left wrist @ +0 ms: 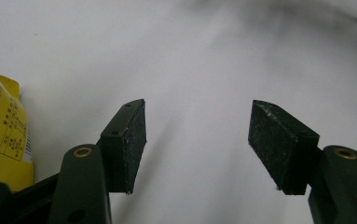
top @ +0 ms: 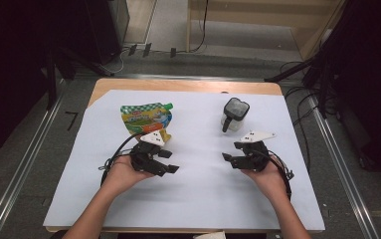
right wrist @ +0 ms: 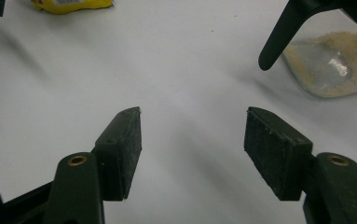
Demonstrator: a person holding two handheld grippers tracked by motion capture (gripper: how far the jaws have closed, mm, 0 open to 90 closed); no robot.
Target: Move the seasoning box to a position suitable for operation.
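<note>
While both tools (top: 173, 162) gape, pouch (top: 146, 118) sits just beyond L.

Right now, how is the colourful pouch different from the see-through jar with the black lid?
The pouch lies flat on the white sheet; the jar stands up. The pouch is soft-looking, printed in green and yellow; the jar is clear, with a black lid and pale grains inside. The pouch lies near the left tongs, the jar near the right tongs. Both rest on the sheet, and no tongs hold them.

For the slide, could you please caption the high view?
Open left gripper and right gripper rest on white paper, before a refill pouch and a lidded jar.
</note>
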